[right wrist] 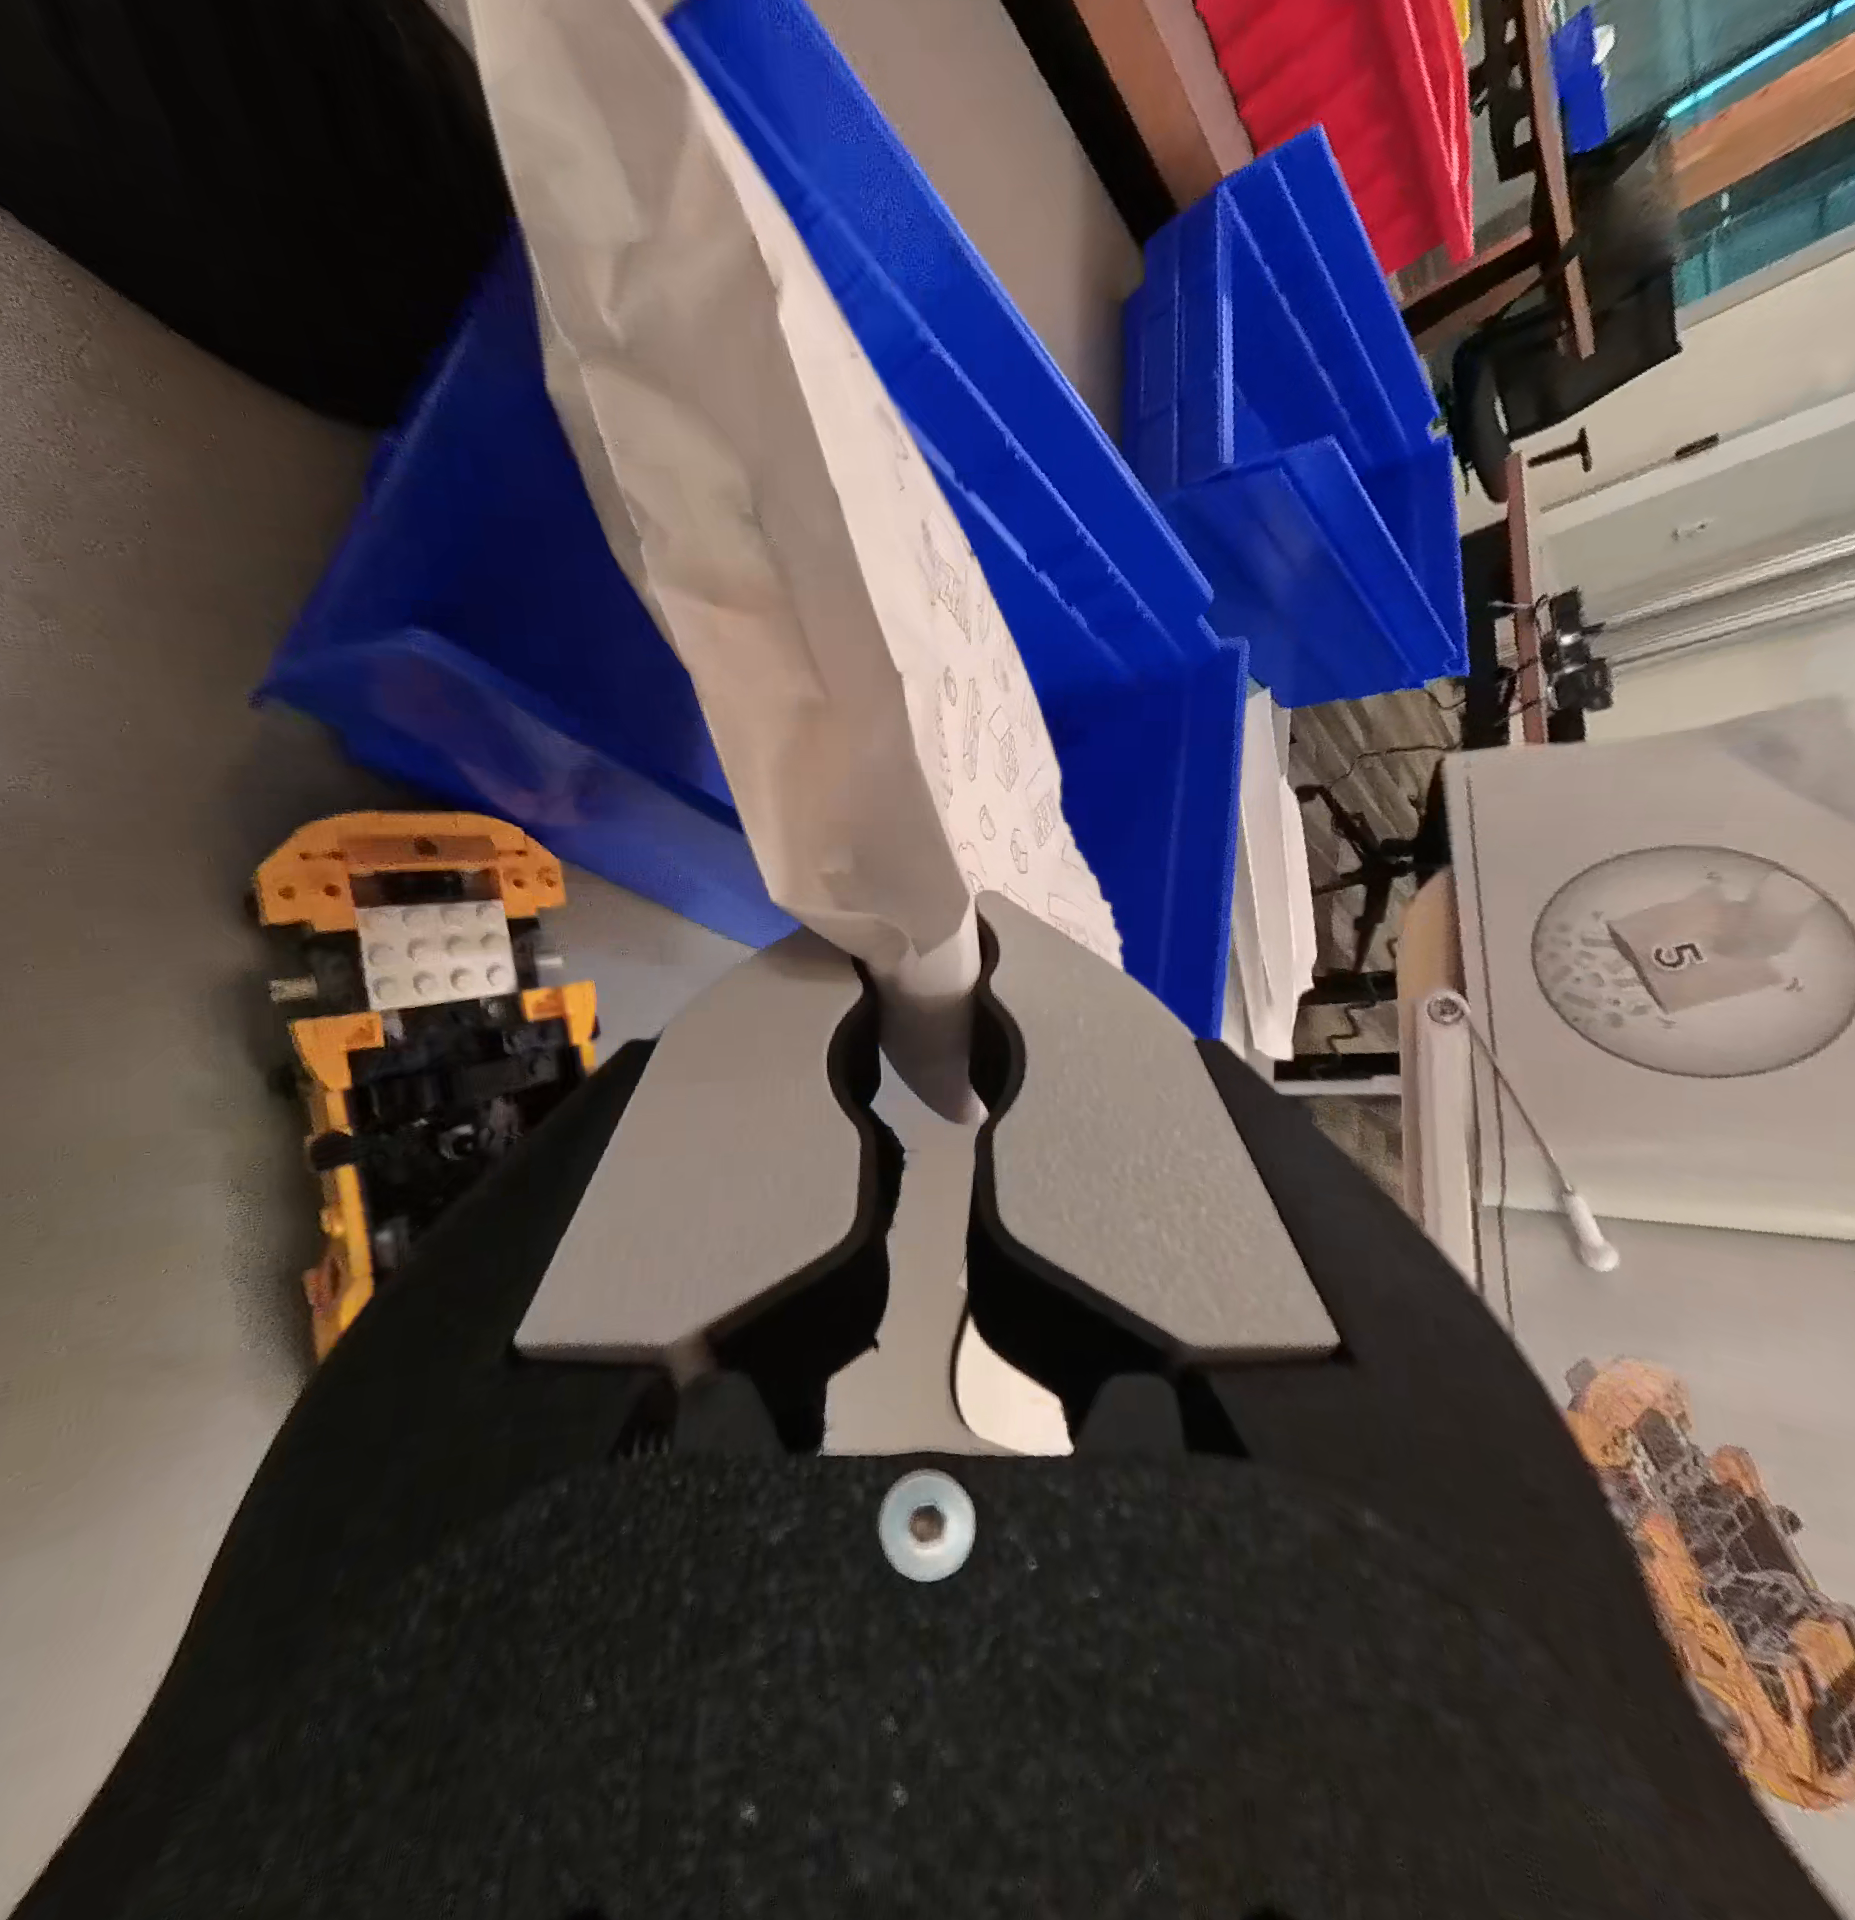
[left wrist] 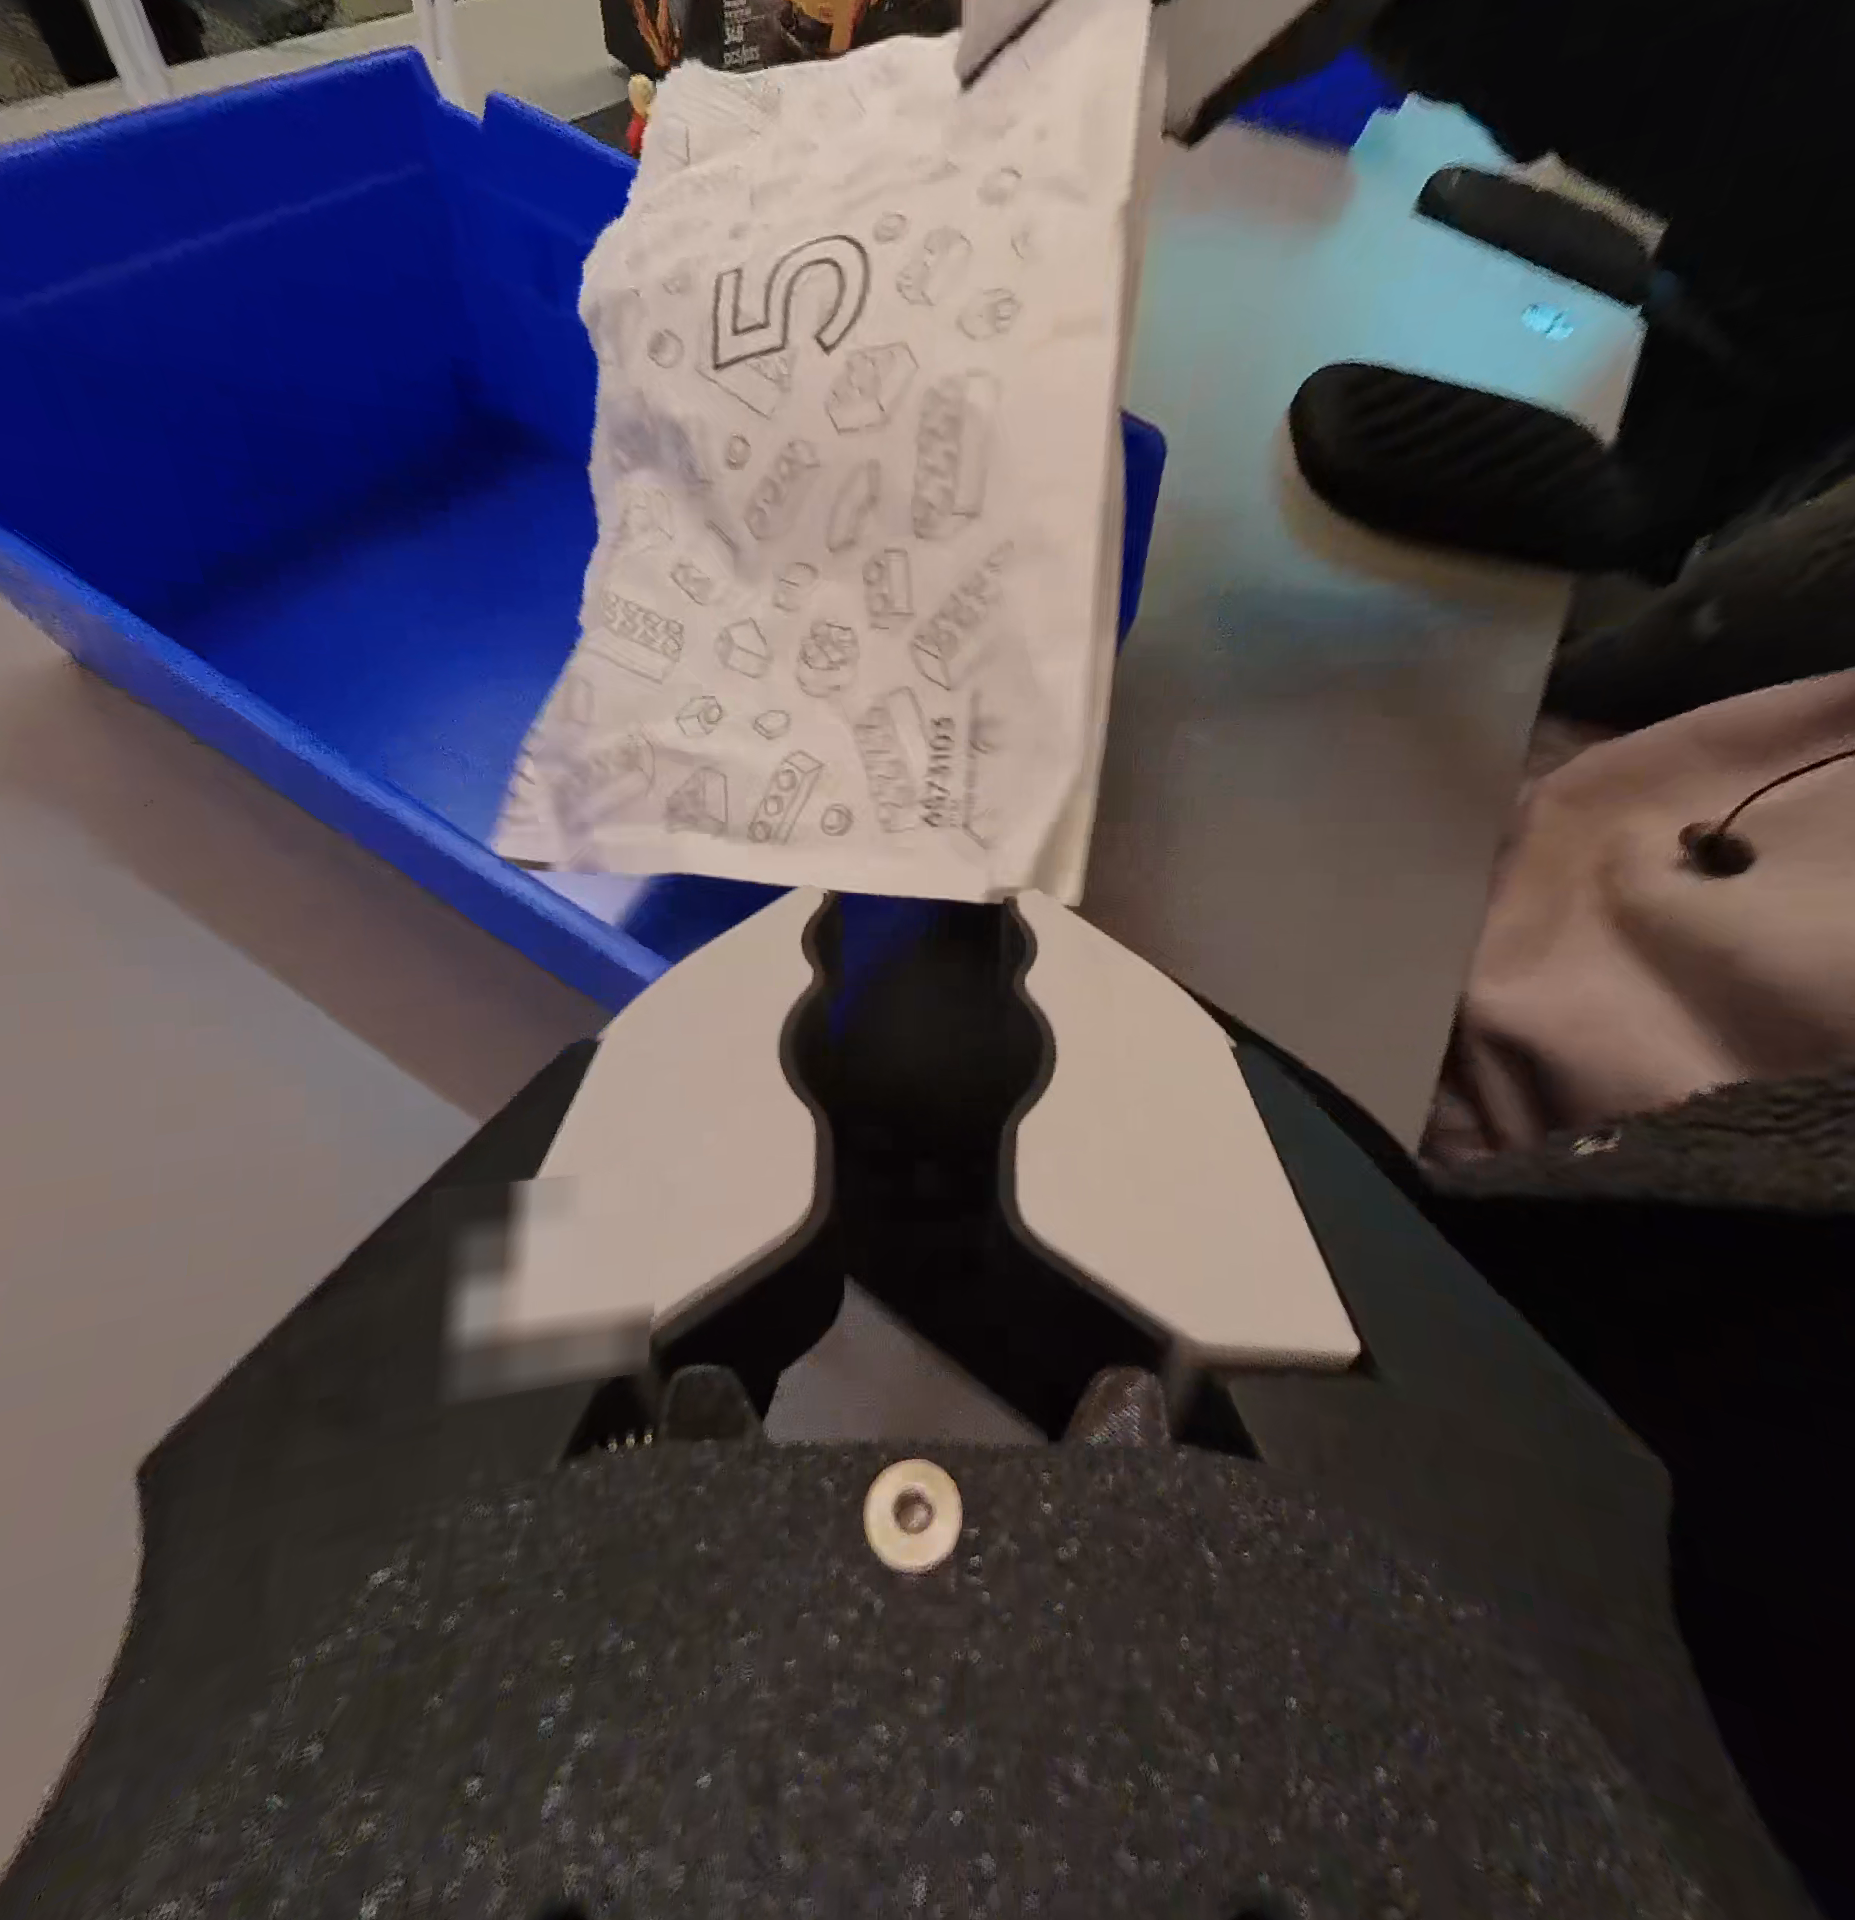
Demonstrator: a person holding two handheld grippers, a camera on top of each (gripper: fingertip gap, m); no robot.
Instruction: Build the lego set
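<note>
A white paper parts bag, printed with brick outlines, hangs over a blue bin. My right gripper is shut on one end of the bag; in the left wrist view it shows at the top, holding the bag's upper edge. My left gripper has its jaws apart, with the tips right at the bag's lower edge. A partly built orange and black lego car lies on the grey table beside the bin.
An open instruction booklet lies on the table at the right. More blue bins and red bins stand behind. A person's clothing and a black shoe are at the table's edge. The set's box stands behind the bin. My hands' fingertips stand some 20 centimetres from each other.
</note>
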